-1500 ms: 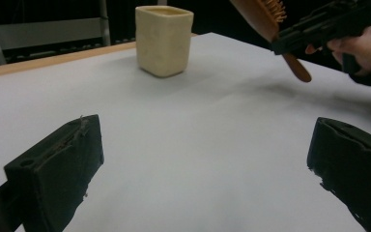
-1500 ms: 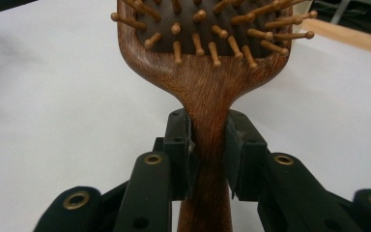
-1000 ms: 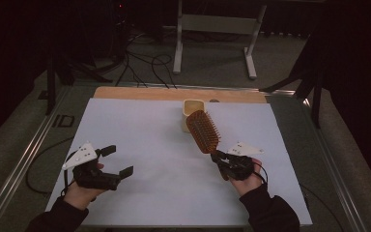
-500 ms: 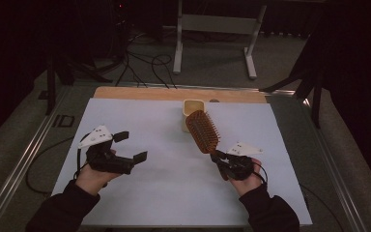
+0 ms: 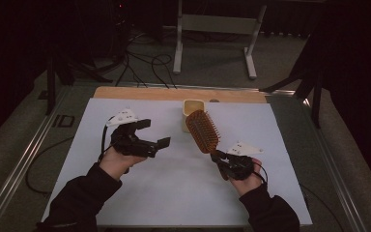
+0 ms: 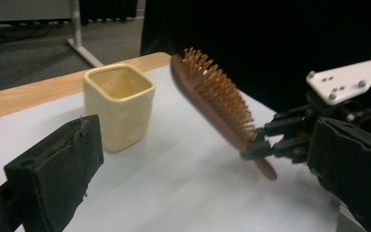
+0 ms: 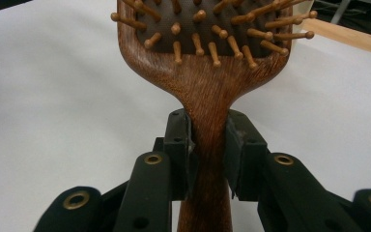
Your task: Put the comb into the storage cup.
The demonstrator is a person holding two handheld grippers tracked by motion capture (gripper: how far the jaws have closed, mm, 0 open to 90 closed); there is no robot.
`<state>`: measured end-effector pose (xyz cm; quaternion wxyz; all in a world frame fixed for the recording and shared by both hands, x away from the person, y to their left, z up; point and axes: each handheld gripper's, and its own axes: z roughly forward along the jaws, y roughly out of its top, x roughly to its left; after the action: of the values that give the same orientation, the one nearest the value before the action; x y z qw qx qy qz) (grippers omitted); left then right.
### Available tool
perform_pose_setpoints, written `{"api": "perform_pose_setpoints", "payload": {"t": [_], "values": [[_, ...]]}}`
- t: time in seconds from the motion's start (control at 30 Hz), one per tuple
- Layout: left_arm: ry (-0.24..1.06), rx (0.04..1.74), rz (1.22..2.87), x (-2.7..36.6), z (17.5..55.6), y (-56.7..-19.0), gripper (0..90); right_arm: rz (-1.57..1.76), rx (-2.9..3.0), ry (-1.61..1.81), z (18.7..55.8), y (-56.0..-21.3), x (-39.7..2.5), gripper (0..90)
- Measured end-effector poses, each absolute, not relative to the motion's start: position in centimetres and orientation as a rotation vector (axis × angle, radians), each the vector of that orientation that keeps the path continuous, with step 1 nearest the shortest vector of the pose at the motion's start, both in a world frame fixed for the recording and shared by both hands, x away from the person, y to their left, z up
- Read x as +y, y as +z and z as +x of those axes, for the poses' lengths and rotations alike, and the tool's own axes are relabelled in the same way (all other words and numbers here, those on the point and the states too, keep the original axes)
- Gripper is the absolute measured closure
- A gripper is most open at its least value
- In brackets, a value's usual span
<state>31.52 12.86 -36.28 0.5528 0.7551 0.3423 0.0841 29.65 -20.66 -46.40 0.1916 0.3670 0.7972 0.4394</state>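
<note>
high view: a white sheet point(image 5: 174, 193) covers the table, with a strip of bare wood point(image 5: 140, 93) along its far edge. the right gripper point(image 5: 221, 159), held in the person's right hand point(image 5: 245, 180) at the near right of the sheet, has its jaws clamped on the handle of a wooden hairbrush point(image 5: 203, 131). the brush head slants up and away to the far left, lifted off the sheet, bristles facing up and to the right. just beyond the brush head stands a small cream cup point(image 5: 193, 110), upright near the far edge at the middle of the table.

the left gripper point(image 5: 150, 133) is in the person's left hand point(image 5: 118, 160), above the left half of the sheet, jaws spread wide and holding nothing, aimed right toward the brush and cup.

right gripper view: both black pads press the narrow neck of the hairbrush point(image 7: 207, 72) from either side, and the wooden pins fan out above.

left gripper view: the cup point(image 6: 119, 105) is square-mouthed and looks empty, sitting left of the tilted hairbrush point(image 6: 212, 99); the two look close, but whether they touch cannot be told. the other gripper point(image 6: 270, 140) grips the brush handle at the right, its white plate point(image 6: 348, 79) above.
</note>
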Motion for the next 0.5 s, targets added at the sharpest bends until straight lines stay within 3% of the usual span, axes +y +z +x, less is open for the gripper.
{"api": "perform_pose_setpoints", "payload": {"t": [0.5], "values": [[0.104, 0.855, 1.741, 9.1, 34.4, -36.0, 0.2, 1.012, 2.237, 1.234, 29.5, -46.3, -20.3, 73.4]]}}
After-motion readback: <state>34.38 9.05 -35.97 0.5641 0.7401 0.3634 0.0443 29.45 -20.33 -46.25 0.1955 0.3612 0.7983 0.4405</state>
